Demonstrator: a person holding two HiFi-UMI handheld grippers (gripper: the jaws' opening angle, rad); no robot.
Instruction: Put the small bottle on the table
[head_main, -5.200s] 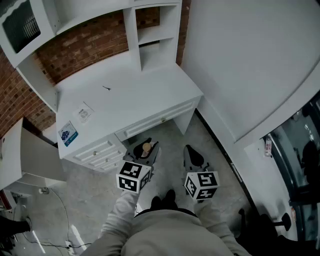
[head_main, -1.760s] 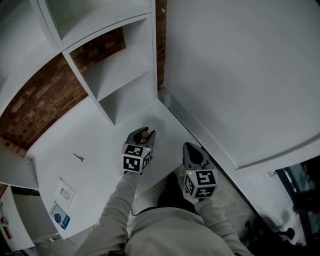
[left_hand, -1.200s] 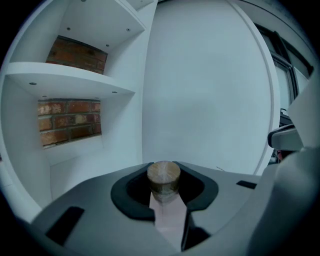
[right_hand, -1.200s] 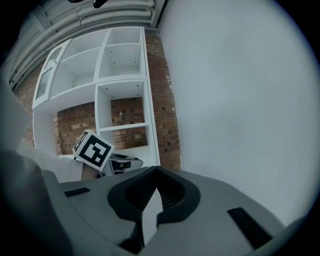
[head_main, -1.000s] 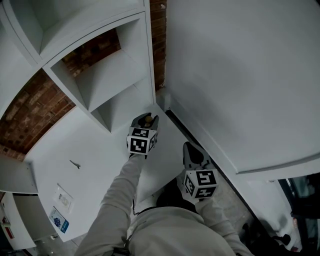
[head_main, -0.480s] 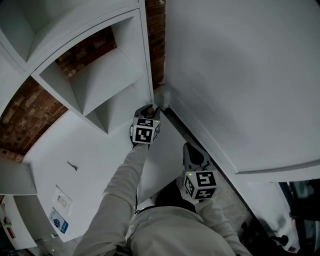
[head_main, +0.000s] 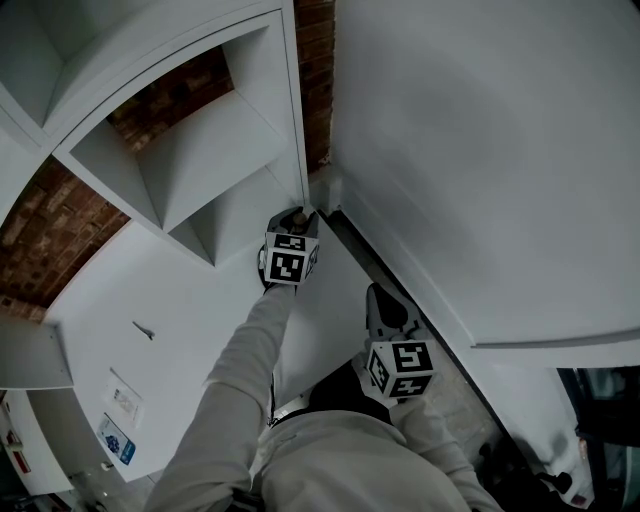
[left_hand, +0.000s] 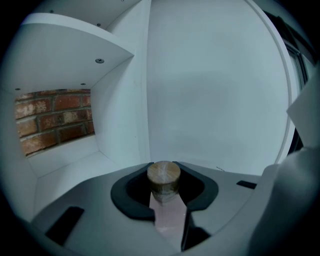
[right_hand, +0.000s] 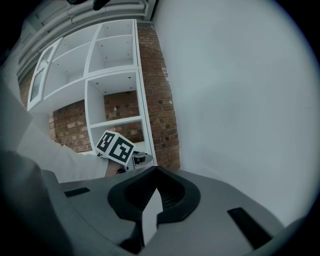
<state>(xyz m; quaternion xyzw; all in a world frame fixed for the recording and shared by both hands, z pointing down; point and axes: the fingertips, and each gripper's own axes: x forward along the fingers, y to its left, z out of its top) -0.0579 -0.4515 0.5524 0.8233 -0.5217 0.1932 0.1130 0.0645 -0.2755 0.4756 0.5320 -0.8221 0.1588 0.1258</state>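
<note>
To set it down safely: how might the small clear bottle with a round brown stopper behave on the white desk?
The small clear bottle with a round brown stopper looks narrow, so it may tip if released tilted. Its round shape suggests that it would roll once down. The clear body may be glass: probably fragile, slippery.

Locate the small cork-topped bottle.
In the left gripper view, the small cork-topped bottle is clamped in the left gripper, at the white desk's far right corner.
</note>
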